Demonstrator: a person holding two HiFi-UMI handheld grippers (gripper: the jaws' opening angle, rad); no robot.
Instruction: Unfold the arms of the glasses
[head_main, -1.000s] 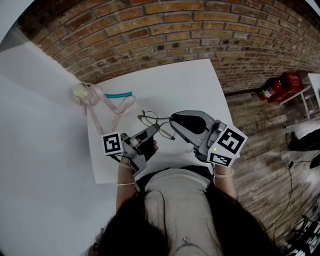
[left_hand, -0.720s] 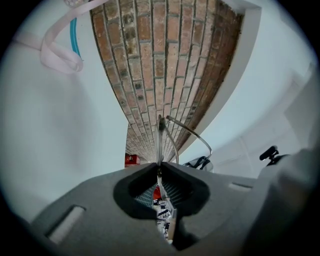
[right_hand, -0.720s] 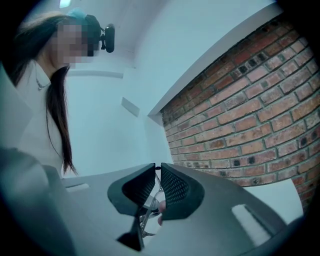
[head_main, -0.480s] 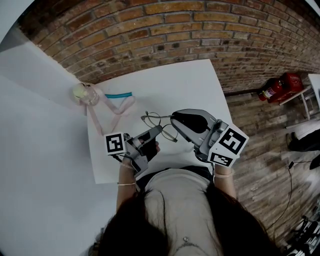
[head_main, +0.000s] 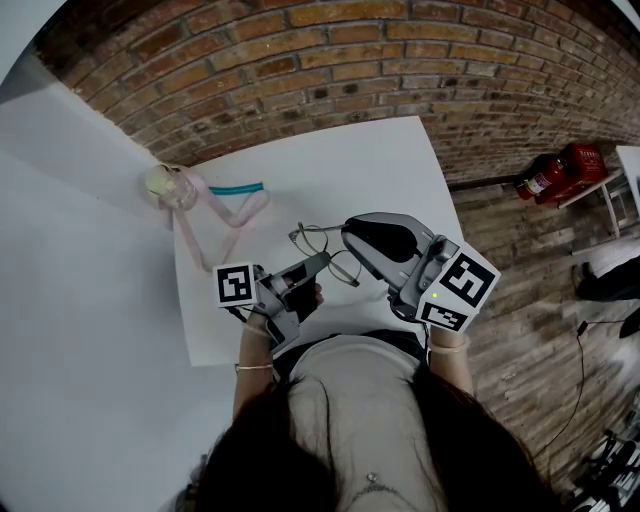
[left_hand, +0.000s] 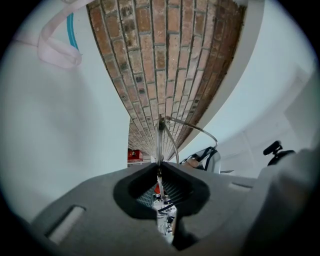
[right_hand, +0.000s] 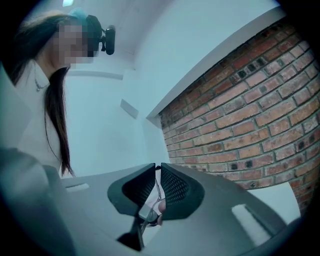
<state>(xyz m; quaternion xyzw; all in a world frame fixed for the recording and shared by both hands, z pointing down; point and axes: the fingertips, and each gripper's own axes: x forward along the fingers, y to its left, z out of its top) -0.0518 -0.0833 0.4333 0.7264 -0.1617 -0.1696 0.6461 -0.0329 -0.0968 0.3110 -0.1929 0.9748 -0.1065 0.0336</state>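
Left tool and right tool each pinched the glasses at centre frame; overpulling could bend the thin wire.

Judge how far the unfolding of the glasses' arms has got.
Done: the glasses are gripped from both sides. In hand: the left gripper and the right gripper are each shut on thin frame wire. Left: swinging the arms fully out; how far open they are cannot be told.

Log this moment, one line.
left gripper: shut on glasses | right gripper: shut on glasses | glasses: held between both, over table
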